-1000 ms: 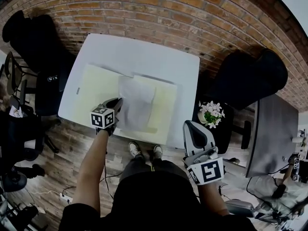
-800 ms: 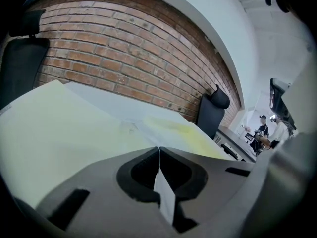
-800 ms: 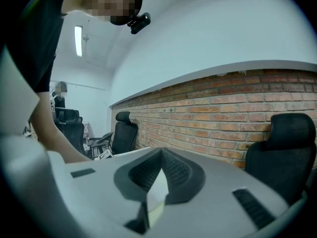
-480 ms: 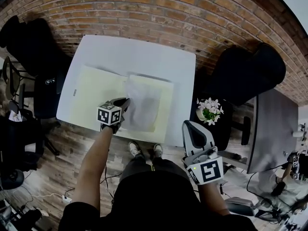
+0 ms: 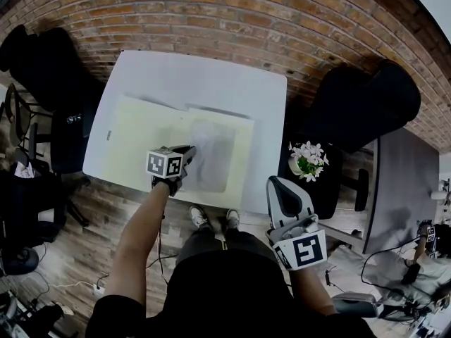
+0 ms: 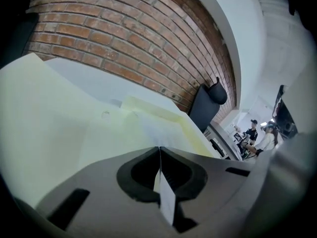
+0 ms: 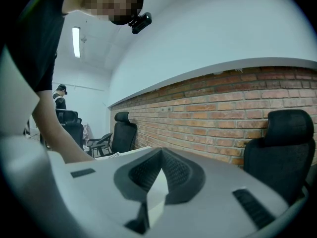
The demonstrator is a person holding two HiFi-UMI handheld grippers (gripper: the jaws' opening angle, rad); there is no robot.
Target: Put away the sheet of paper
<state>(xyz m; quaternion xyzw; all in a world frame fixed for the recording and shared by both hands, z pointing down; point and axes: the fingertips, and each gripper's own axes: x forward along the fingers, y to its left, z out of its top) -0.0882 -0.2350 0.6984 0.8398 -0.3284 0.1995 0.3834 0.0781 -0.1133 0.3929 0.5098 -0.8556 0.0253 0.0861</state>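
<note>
On white table [image 5: 211,76], pale yellow folder [image 5: 134,136] lies open; sheet of paper [image 5: 211,153] rests on folder's right half. Left gripper [image 5: 189,151] at near-left corner of sheet of paper, jaws pressed together, pinching its edge. Right gripper [image 5: 277,183] off table's near-right corner, beside potted flowers [image 5: 305,159], jaws closed together, nothing between them.

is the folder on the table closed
No, the folder lies open flat on the table, the sheet on its right half.
</note>
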